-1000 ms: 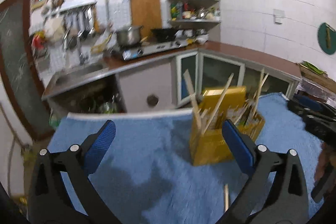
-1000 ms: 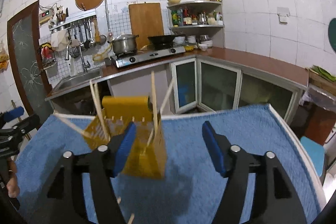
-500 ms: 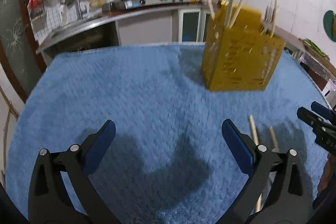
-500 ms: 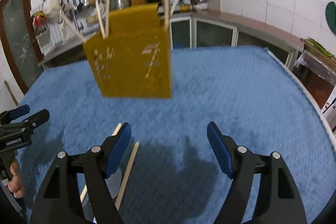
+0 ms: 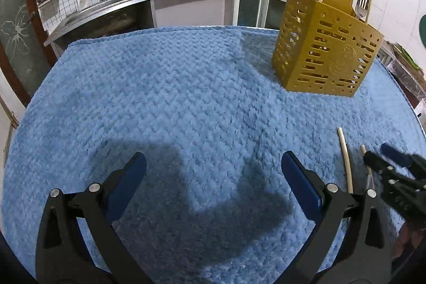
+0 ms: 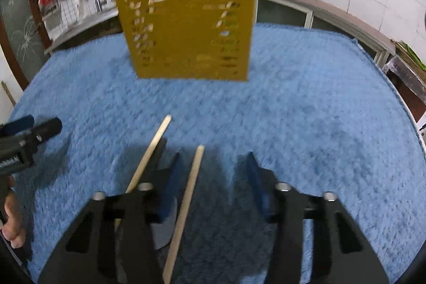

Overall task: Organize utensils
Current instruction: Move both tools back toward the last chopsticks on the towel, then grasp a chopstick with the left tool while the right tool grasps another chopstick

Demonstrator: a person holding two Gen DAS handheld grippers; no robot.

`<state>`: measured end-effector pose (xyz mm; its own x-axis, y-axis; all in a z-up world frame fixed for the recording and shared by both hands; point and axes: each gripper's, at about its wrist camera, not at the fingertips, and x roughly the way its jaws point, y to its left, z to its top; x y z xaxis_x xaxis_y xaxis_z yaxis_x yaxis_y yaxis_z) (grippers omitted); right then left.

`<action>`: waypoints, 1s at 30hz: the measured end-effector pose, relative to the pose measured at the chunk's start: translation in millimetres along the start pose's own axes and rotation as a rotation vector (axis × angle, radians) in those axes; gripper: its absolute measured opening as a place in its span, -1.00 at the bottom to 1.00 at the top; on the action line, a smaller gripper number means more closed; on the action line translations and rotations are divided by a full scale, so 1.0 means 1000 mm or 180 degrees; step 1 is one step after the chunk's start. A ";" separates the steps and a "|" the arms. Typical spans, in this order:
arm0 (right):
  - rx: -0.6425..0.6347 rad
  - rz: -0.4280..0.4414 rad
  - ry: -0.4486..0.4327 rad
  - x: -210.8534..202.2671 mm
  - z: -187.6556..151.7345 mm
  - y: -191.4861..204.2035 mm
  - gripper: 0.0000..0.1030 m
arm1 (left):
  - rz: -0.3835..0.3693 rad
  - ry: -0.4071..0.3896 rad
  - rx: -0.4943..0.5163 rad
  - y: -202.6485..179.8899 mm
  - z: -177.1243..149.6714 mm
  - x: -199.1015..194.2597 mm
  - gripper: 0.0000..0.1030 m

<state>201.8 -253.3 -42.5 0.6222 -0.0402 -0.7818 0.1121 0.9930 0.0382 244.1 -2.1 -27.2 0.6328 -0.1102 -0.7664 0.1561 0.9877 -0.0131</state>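
Blue towel (image 5: pixel 186 97): covers the whole table
Holder (image 5: pixel 324 49): yellow, slotted, upright near the far right edge; chopsticks and a fork (image 5: pixel 360 3) stand in it
Loose chopsticks (image 6: pixel 186 201): two, flat near the near right edge
Left gripper (image 5: pixel 213 177): wide apart over bare towel; grips nothing
Right gripper (image 6: pixel 211 175): fingers closing; one chopstick lies between them, pads not touching it

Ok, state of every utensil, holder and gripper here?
Yellow perforated plastic utensil holder: upright on the blue towel, holding chopsticks and a fork.
Two loose wooden chopsticks: flat on towel.
Right gripper: closing, one chopstick between jaws, not pinched.
Left gripper: open, empty.
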 end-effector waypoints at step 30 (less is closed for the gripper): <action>0.0302 0.0035 0.0077 0.008 0.021 -0.095 -0.89 | -0.0794 0.0498 0.0239 -0.102 0.012 0.026 0.26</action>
<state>212.6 -350.4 -39.4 0.6051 -0.0254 -0.7957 0.1788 0.9783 0.1048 253.7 -107.4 -38.5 0.4443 -0.3242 -0.8352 0.3512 0.9206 -0.1705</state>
